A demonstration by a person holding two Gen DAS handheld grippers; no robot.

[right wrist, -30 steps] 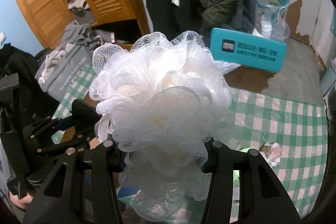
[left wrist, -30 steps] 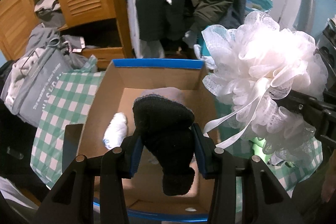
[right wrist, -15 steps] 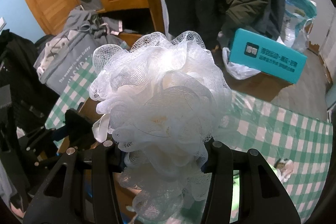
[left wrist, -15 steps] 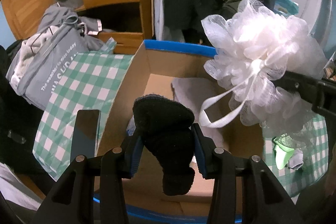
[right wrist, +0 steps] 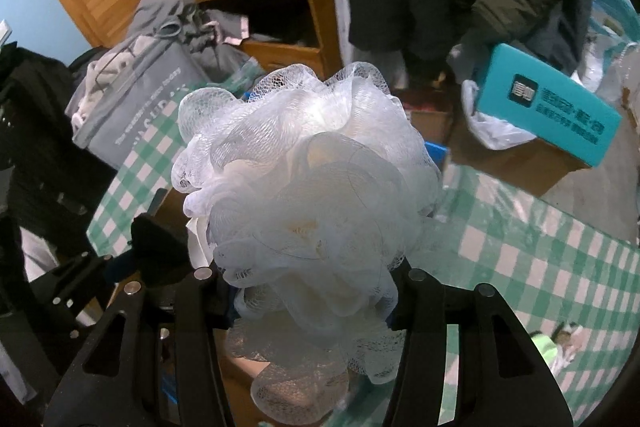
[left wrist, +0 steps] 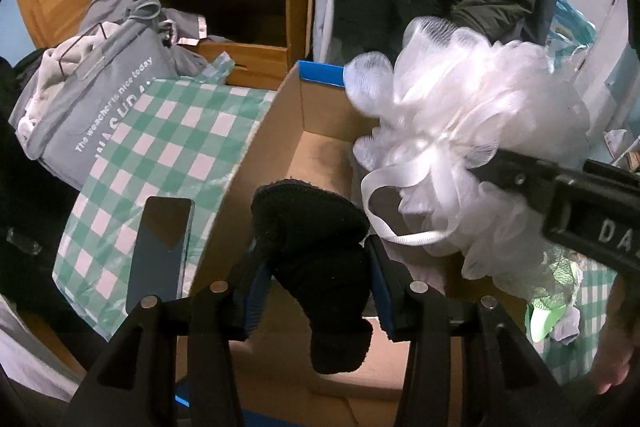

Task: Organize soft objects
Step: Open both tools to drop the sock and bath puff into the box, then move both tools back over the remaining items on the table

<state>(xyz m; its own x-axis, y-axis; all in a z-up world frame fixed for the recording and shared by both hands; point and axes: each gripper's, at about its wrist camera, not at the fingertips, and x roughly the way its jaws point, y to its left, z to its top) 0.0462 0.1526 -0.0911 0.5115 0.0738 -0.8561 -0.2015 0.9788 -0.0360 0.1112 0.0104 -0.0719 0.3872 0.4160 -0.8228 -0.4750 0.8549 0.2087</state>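
Green-checked tablecloth (left wrist: 160,147) surrounds the open cardboard box (left wrist: 256,155). Left gripper (left wrist: 318,297) pinches a black sock (left wrist: 320,251) above its interior. Right gripper (right wrist: 308,291) clamps a white mesh loofah (right wrist: 308,187) over its right edge.

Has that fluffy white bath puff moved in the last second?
Yes. In the left wrist view the bath puff has come leftward, from beside the cardboard box to over its open right side, still pinched in the right claw.

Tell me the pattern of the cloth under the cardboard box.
Green-and-white check tablecloth, clearest in the left wrist view.
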